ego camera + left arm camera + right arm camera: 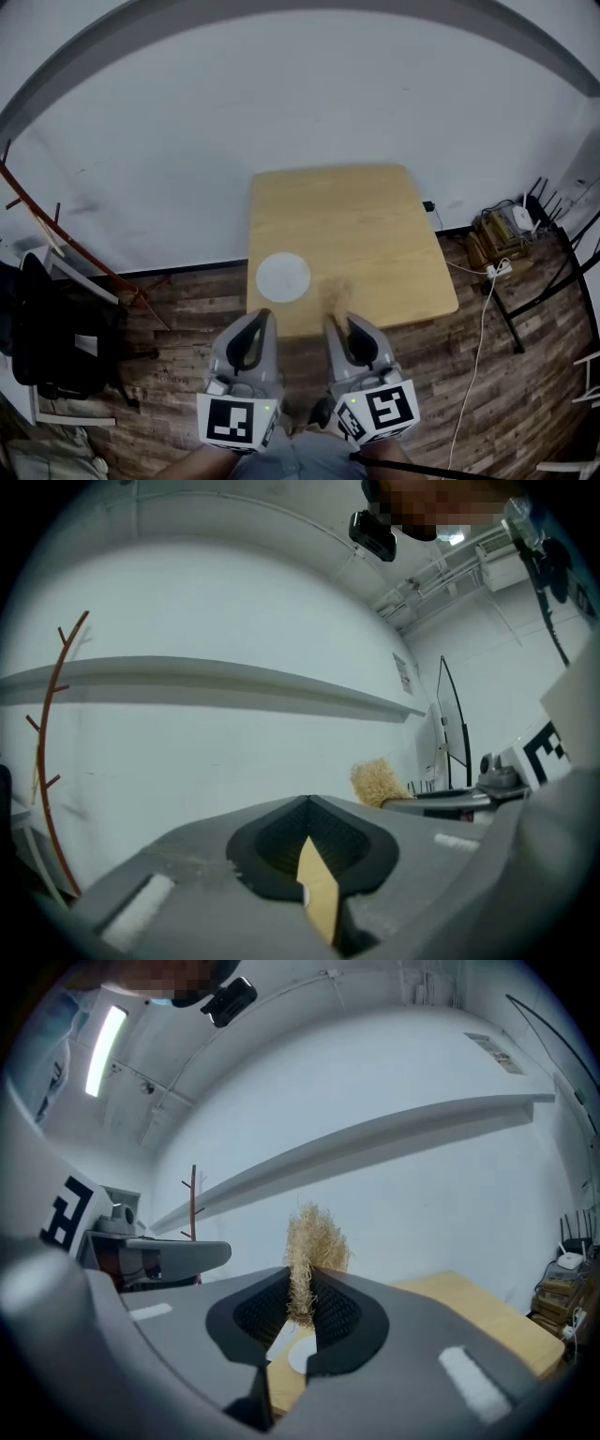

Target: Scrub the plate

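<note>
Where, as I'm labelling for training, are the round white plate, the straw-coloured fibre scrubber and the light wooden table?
Round white plate (283, 277), head view, its centre.
Straw-coloured fibre scrubber (317, 1237), right gripper view, its upper tuft.
Light wooden table (366, 234), head view, bare top.

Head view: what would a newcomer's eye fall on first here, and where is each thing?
First comes the white plate, alone on the near left part of the wooden table. Next is the straw-coloured scrubber, pinched between the jaws of the right gripper on the person's side of the table. The left gripper beside it has its jaws together on nothing.
</note>
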`<state>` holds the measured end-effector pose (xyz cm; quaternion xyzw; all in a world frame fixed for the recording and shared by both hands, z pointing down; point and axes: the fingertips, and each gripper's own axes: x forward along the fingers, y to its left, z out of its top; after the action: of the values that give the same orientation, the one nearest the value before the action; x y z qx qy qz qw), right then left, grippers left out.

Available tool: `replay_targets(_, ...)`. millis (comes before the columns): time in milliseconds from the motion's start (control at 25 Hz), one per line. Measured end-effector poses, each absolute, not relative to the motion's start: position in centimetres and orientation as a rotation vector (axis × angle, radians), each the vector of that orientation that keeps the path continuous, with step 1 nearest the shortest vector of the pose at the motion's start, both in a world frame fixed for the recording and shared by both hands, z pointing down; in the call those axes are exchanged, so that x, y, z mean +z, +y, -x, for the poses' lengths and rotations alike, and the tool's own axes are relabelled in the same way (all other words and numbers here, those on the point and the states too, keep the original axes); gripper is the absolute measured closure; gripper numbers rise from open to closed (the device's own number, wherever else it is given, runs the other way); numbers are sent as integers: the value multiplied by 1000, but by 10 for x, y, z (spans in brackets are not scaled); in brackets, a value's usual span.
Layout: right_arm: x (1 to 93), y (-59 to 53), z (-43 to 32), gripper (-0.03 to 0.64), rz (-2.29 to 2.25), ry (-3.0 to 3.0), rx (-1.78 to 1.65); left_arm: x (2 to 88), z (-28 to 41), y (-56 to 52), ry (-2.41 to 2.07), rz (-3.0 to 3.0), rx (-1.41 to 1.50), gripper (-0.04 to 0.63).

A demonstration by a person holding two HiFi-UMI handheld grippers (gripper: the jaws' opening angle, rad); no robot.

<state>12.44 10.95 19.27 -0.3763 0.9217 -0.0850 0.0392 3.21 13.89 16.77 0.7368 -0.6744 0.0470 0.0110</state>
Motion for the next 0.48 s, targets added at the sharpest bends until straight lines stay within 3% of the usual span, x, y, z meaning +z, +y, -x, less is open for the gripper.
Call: replay_targets(480, 202, 71, -75, 571, 1076, 2912, -253, 184, 30, 118, -2197, -2150, 102, 575)
